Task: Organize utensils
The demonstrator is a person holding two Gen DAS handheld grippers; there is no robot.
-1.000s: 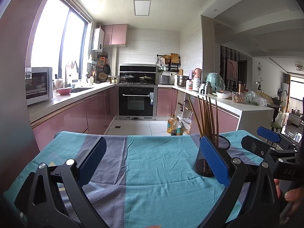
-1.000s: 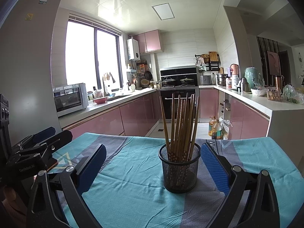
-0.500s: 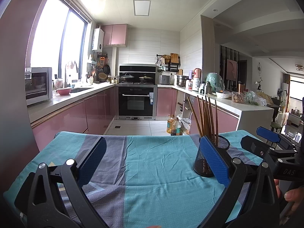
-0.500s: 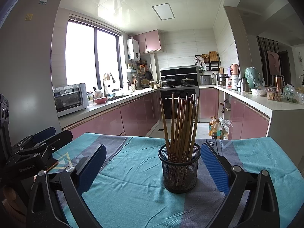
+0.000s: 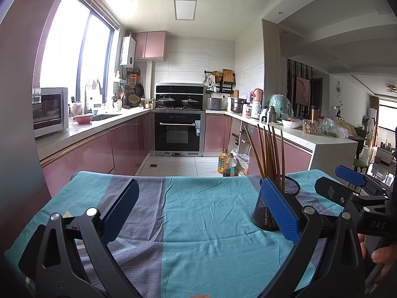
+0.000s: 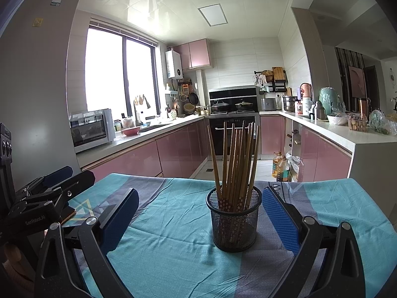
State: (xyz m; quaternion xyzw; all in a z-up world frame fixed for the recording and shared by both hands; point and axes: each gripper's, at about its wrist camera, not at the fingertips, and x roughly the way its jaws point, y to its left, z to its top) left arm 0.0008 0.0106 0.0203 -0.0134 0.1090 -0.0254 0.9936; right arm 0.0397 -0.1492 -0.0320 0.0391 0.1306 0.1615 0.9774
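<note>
A black mesh holder stands upright on the teal and grey tablecloth, with several wooden chopsticks standing in it. My right gripper is open and empty, with the holder just ahead between its blue pads. In the left wrist view the holder stands at the right, partly hidden behind the right pad. My left gripper is open and empty over bare cloth. The right gripper also shows in the left wrist view.
The table's far edge drops to a tiled kitchen floor. Oil bottles stand on the floor beyond it. Pink cabinets, an oven and cluttered counters lie behind. The left gripper shows at the left of the right wrist view.
</note>
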